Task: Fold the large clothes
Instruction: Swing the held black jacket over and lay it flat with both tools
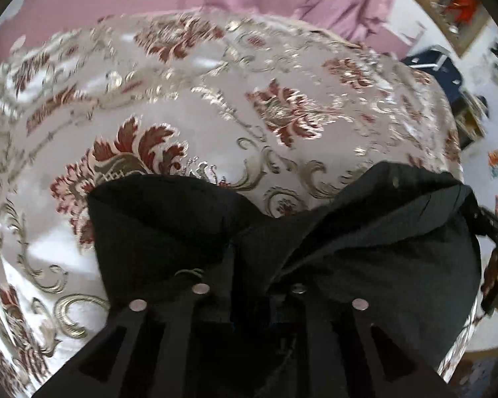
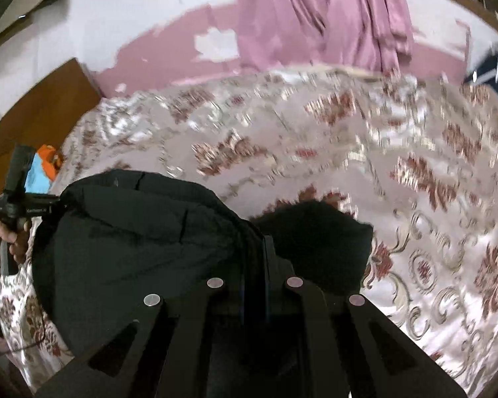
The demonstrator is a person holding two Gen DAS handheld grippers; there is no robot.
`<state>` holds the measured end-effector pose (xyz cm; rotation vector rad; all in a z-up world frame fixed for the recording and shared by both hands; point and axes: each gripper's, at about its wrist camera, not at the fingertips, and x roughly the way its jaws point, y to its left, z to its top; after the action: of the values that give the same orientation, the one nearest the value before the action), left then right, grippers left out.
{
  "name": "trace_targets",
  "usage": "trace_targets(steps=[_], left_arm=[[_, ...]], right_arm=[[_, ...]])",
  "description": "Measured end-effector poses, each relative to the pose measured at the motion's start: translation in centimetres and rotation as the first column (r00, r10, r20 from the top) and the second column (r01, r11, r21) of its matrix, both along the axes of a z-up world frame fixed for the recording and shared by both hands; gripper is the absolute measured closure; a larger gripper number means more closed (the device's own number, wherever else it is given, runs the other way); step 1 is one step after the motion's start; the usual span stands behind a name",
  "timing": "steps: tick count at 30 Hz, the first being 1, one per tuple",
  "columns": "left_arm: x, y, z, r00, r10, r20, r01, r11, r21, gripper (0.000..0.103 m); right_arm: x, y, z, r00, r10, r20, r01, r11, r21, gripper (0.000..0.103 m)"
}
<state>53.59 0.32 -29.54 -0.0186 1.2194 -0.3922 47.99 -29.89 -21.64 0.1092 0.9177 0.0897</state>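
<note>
A black garment (image 1: 348,248) lies bunched on a floral satin bedspread (image 1: 215,99). In the left wrist view its folds run together at my left gripper (image 1: 250,248), whose narrow-set fingers pinch the cloth. My right gripper (image 2: 259,242) is shut on another edge of the same garment (image 2: 132,232), with dark fabric squeezed between its close fingers. Each gripper shows in the other's view: the left one (image 2: 58,204) holds the garment's far corner, gripped by a hand, and the right one (image 1: 478,212) is at the picture's right edge. Both pictures are blurred.
The bedspread (image 2: 348,165) stretches ahead and to the sides. A pink curtain (image 2: 315,16) hangs behind the bed against a peeling pink wall. A navy item (image 1: 431,66) sits at the far right corner. A wooden board (image 2: 40,109) and an orange-and-blue item (image 2: 46,165) are at the left.
</note>
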Motion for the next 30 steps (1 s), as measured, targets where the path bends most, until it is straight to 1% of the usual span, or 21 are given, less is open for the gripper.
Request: trace_targets(steps=[2, 5, 9, 11, 12, 13, 14, 16, 17, 18, 19, 20, 21, 22, 23, 24, 25, 26, 28, 29, 30], left_arm=[[0.7, 0.2, -0.5, 0.999, 0.030, -0.027, -0.031, 0.999, -0.021, 0.082], [1.3, 1.1, -0.3, 0.997, 0.039, -0.062, -0.043, 0.997, -0.064, 0.080], [1.7, 2.9, 1.1, 0.998, 0.048, -0.044, -0.053, 0.991, -0.127, 0.068], [1.6, 3.7, 2.2, 0.999, 0.035, 0.004, -0.034, 0.991, -0.132, 0.056], [1.7, 4.2, 2.7, 0.999, 0.034, 0.022, -0.030, 0.989, -0.142, 0.052], [1.8, 5.3, 3.4, 0.998, 0.054, 0.039, -0.047, 0.983, -0.175, 0.050], [2.1, 6.4, 3.8, 0.995, 0.090, 0.045, -0.079, 0.977, -0.198, 0.049], [2.5, 9.3, 4.6, 0.973, 0.224, 0.059, -0.207, 0.955, -0.214, 0.037], [2.5, 11.4, 5.1, 0.939, 0.333, 0.082, -0.312, 0.929, -0.201, 0.037], [2.4, 12.7, 5.5, 0.912, 0.399, 0.098, -0.377, 0.908, -0.184, 0.037], [1.9, 14.0, 5.9, 0.879, 0.461, 0.118, -0.440, 0.882, -0.170, 0.037], [1.2, 15.3, 6.5, 0.853, 0.499, 0.154, -0.472, 0.863, -0.181, 0.037], [0.4, 15.9, 7.0, 0.841, 0.507, 0.189, -0.474, 0.859, -0.194, 0.037], [-0.5, 16.2, 7.5, 0.837, 0.497, 0.231, -0.456, 0.865, -0.209, 0.037], [-1.5, 15.8, 7.9, 0.846, 0.466, 0.258, -0.417, 0.881, -0.224, 0.037], [-2.2, 15.0, 7.9, 0.863, 0.428, 0.267, -0.374, 0.898, -0.229, 0.037], [-2.8, 13.9, 7.7, 0.885, 0.383, 0.266, -0.329, 0.917, -0.227, 0.037], [-3.6, 11.7, 7.2, 0.919, 0.302, 0.253, -0.251, 0.944, -0.215, 0.037], [-4.4, 7.4, 5.7, 0.968, 0.157, 0.195, -0.118, 0.973, -0.197, 0.037], [-4.8, 5.0, 4.7, 0.982, 0.093, 0.163, -0.063, 0.981, -0.183, 0.037], [-5.1, 3.4, 3.9, 0.987, 0.059, 0.150, -0.035, 0.986, -0.162, 0.037]], right_arm=[[1.2, -0.5, -1.7, 0.999, -0.031, -0.041, 0.031, 0.999, 0.013, 0.096], [2.1, -0.6, -2.7, 0.996, -0.057, -0.063, 0.058, 0.998, 0.026, 0.095], [2.6, -0.9, -2.6, 0.994, -0.073, -0.084, 0.076, 0.996, 0.042, 0.088], [2.5, -1.2, -2.4, 0.994, -0.073, -0.079, 0.077, 0.996, 0.048, 0.080], [2.4, -1.3, -2.4, 0.994, -0.079, -0.079, 0.082, 0.996, 0.034, 0.071], [2.4, -1.5, -2.2, 0.993, -0.088, -0.075, 0.090, 0.995, 0.030, 0.065], [2.3, -2.0, -2.0, 0.993, -0.100, -0.068, 0.103, 0.993, 0.049, 0.064], [2.0, -3.6, -1.9, 0.991, -0.123, -0.060, 0.132, 0.977, 0.169, 0.063], [1.8, -4.3, -1.8, 0.989, -0.139, -0.055, 0.147, 0.968, 0.204, 0.063], [1.7, -4.9, -1.6, 0.986, -0.161, -0.047, 0.167, 0.962, 0.218, 0.059], [1.4, -5.2, -1.4, 0.980, -0.194, -0.037, 0.197, 0.961, 0.192, 0.057], [1.1, -5.5, -0.9, 0.968, -0.250, -0.016, 0.250, 0.960, 0.123, 0.057], [0.5, -5.7, -0.3, 0.956, -0.293, 0.021, 0.290, 0.954, 0.078, 0.057], [-0.2, -6.0, 0.6, 0.942, -0.329, 0.069, 0.327, 0.944, 0.041, 0.056], [-1.0, -6.1, 1.5, 0.921, -0.370, 0.120, 0.374, 0.928, -0.006, 0.056], [-2.1, -5.9, 2.6, 0.902, -0.394, 0.178, 0.406, 0.913, -0.036, 0.056], [-3.0, -5.2, 3.4, 0.904, -0.370, 0.217, 0.384, 0.923, -0.027, 0.056], [-3.4, -4.3, 3.9, 0.918, -0.324, 0.231, 0.337, 0.941, -0.019, 0.056], [-4.0, 0.0, 4.0, 0.958, -0.170, 0.231, 0.189, 0.980, -0.061, 0.055], [-4.1, 2.1, 3.8, 0.971, -0.099, 0.219, 0.119, 0.990, -0.080, 0.055], [-4.0, 4.7, 3.1, 0.981, -0.012, 0.191, 0.029, 0.996, -0.084, 0.055]])
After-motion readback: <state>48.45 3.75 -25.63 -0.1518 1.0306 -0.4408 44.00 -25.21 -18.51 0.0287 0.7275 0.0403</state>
